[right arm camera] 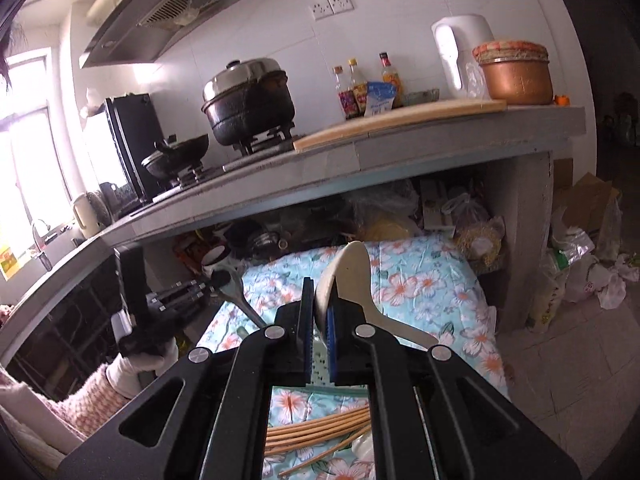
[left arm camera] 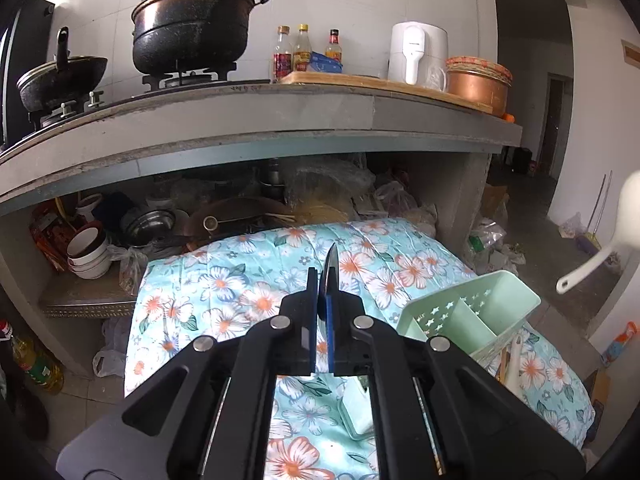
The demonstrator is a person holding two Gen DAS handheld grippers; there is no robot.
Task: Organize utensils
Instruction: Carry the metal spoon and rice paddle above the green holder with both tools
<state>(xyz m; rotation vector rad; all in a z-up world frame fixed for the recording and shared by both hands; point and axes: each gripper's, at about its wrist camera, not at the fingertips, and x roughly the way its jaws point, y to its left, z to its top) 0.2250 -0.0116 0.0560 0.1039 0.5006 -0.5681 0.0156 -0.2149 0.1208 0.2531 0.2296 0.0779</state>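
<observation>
Left gripper (left arm camera: 323, 280) and right gripper (right arm camera: 320, 300) both clamped.

Worktop (left arm camera: 248, 276) under floral cloth, centre frame; green organizer (left arm camera: 472, 312) lower right on it, loose chopsticks (right arm camera: 316, 428) bottom centre of right view.

A floral cloth (left arm camera: 248, 280) is spread below and before the counter (left arm camera: 280, 120). At four o'clock on it in the left wrist view a divided caddy (left arm camera: 472, 312) is set; chopsticks (right arm camera: 316, 428) are laid at six o'clock in the right wrist view. On the counter a pot (left arm camera: 192, 28) is placed at eleven o'clock, bottles (left arm camera: 304, 50) at twelve, a kettle (left arm camera: 418, 52) at one. Bowls (left arm camera: 90, 252) are stacked beneath the counter at nine o'clock.
</observation>
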